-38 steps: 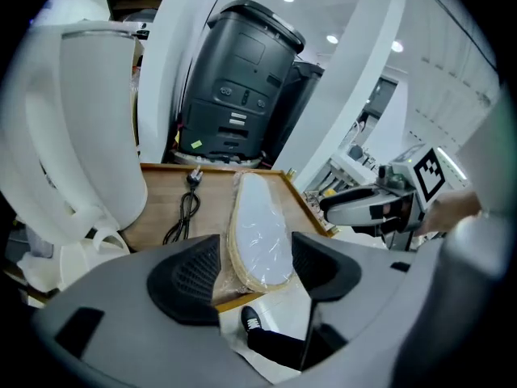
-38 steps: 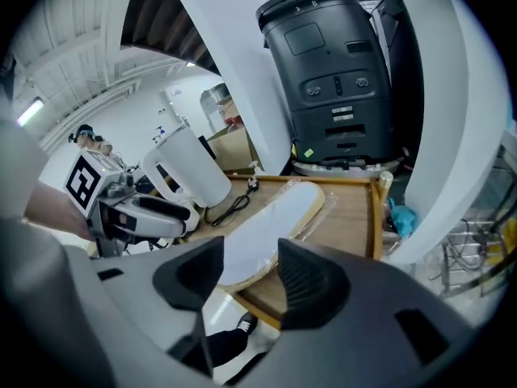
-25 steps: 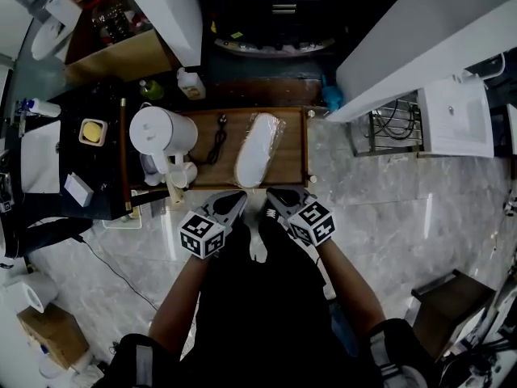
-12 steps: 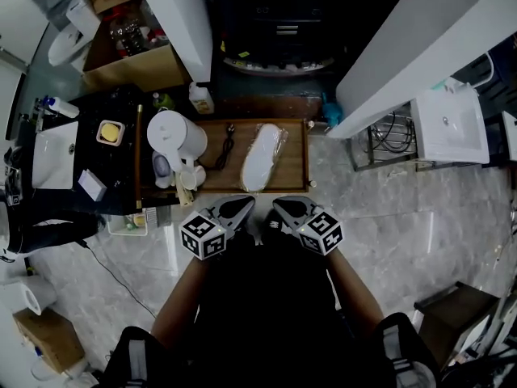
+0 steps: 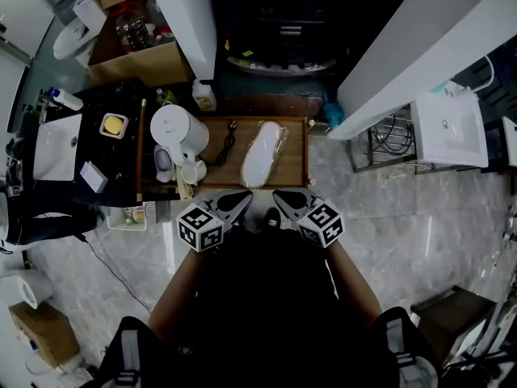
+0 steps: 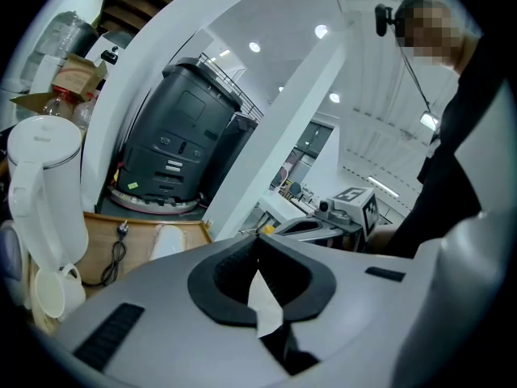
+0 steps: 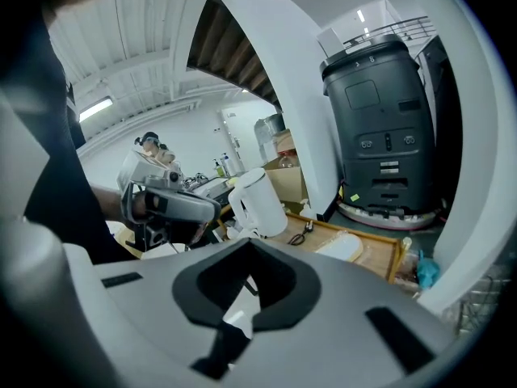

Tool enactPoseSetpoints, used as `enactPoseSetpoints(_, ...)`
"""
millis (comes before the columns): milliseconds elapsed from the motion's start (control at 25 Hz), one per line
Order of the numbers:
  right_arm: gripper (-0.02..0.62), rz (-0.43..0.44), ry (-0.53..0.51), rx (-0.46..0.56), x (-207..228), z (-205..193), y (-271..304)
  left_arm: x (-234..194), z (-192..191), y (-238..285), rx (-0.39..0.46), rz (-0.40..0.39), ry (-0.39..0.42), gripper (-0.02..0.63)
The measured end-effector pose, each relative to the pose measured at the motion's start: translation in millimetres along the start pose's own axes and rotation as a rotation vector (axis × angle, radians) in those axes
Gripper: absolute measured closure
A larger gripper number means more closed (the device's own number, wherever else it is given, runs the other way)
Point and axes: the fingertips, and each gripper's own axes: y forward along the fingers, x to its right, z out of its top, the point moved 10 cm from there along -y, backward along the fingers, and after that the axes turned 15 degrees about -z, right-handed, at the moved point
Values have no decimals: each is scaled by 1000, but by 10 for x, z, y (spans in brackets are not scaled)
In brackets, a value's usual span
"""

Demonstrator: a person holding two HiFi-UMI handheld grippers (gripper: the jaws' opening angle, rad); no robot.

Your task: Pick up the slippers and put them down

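Left tool (image 5: 245, 197) and right tool (image 5: 279, 197) are found clamped, apparently on one thin white slipper (image 6: 263, 301), shared for level carrying.

One slipper (image 5: 262, 153), one kettle (image 5: 178, 128), one cup (image 5: 192, 173), one cord (image 5: 225, 141), one wooden tray (image 5: 295, 148), and two grippers: left gripper (image 5: 241, 198), right gripper (image 5: 279, 197).

Cool, even light falls from ceiling lamps (image 6: 321, 31). The glossy marble floor (image 5: 404, 217) carries pale streaks of glare, while the person's dark clothing (image 5: 266, 297) sinks into near black. All views bow strongly toward dark, vignetted corners, and the left gripper (image 6: 258, 241), close to the lens, looks soft.
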Motion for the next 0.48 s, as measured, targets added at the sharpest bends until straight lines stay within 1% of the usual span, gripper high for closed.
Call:
enactPoseSetpoints(200,589,-1,-6,8,24,31,22,-28,34,38,-8,-5,10,595)
enactPoseSetpoints(360,589,0,-13,3,18,18,29,-25,51,79,-37,-9,35,595)
enactPoseSetpoints(480,589,4,-10,7,-8,13,49,-22,62,90,-41,-18,39,595)
